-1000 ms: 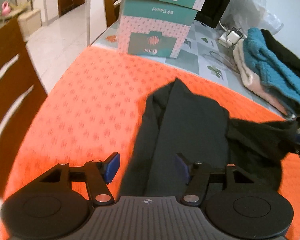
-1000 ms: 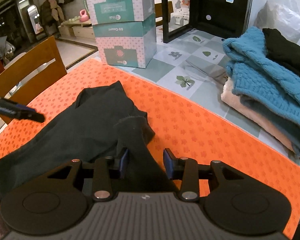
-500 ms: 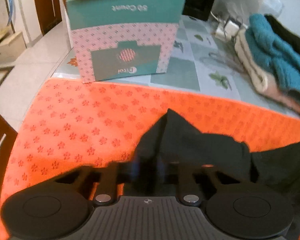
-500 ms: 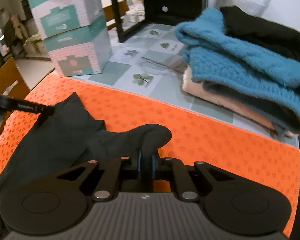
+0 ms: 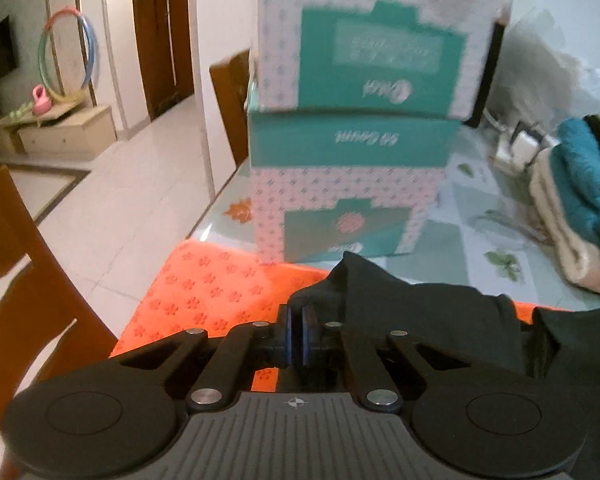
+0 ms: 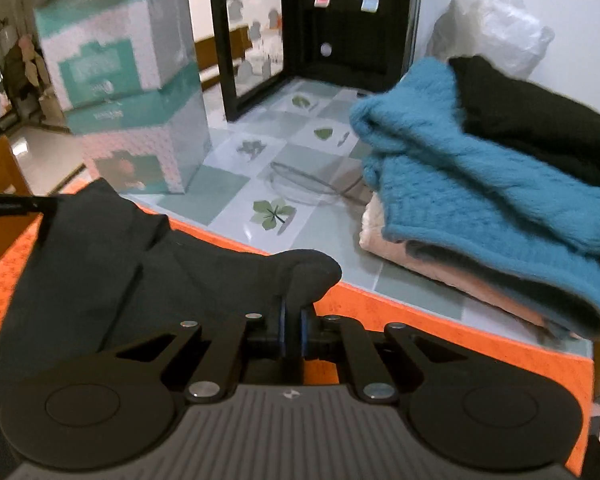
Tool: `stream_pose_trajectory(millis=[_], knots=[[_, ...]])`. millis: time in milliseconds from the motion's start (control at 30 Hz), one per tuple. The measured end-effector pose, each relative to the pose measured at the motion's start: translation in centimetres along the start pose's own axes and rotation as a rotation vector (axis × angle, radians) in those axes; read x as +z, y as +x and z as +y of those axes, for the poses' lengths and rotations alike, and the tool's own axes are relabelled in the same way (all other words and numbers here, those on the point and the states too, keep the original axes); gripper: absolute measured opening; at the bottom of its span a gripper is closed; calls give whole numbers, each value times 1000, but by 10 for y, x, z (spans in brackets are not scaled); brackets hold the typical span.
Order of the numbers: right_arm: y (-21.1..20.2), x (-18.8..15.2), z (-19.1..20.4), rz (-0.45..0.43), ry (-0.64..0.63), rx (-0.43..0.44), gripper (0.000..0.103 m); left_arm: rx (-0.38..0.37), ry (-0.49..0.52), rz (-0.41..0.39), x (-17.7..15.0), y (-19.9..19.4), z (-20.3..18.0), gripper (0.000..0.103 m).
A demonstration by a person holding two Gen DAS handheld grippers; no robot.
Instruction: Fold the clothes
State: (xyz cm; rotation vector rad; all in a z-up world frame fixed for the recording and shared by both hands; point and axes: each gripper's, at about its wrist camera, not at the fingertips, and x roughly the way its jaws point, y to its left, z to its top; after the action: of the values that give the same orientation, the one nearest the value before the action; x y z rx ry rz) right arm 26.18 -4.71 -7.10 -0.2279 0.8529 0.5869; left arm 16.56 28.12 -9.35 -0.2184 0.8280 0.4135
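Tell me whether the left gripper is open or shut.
Shut: the left gripper has its blue fingers pinched on the dark garment.

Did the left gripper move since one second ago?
Yes. The left gripper, shut on the black garment, went forward toward the stacked boxes, which look larger.

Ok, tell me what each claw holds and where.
Both grip the dark garment: left claw shut on a bunched fold near one edge, right claw shut on a rounded fold at the other.
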Motion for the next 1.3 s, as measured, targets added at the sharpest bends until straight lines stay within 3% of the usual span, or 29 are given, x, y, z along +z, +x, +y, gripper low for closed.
stream_pose_trajectory(millis=[100, 133, 233, 300, 400, 500, 733, 1033, 1300], knots=[[31, -1, 5, 52, -36, -25, 11, -8, -13, 50, -3, 11, 4, 13], [39, -3, 7, 69, -52, -38, 13, -9, -11, 51, -5, 6, 5, 21], [41, -6, 8, 85, -54, -38, 33, -13, -4, 52, -11, -12, 9, 38], [32, -7, 6, 83, -40, -31, 42, -16, 1, 54, -15, -23, 12, 40], [13, -10, 3, 79, -10, -21, 47, -19, 8, 55, -21, -40, 16, 42], [-10, -15, -6, 78, 80, 13, 48, -23, 15, 57, -27, -57, 20, 49], [-78, -45, -9, 43, 241, 78, 48, -50, 22, 73, -56, -111, 31, 50], [-148, -118, 20, 52, 222, 70, 51, -61, 61, 108, -130, -171, 43, 54], [-170, -190, 42, 115, 219, 46, 52, -100, 33, 157, -197, -198, 55, 54]])
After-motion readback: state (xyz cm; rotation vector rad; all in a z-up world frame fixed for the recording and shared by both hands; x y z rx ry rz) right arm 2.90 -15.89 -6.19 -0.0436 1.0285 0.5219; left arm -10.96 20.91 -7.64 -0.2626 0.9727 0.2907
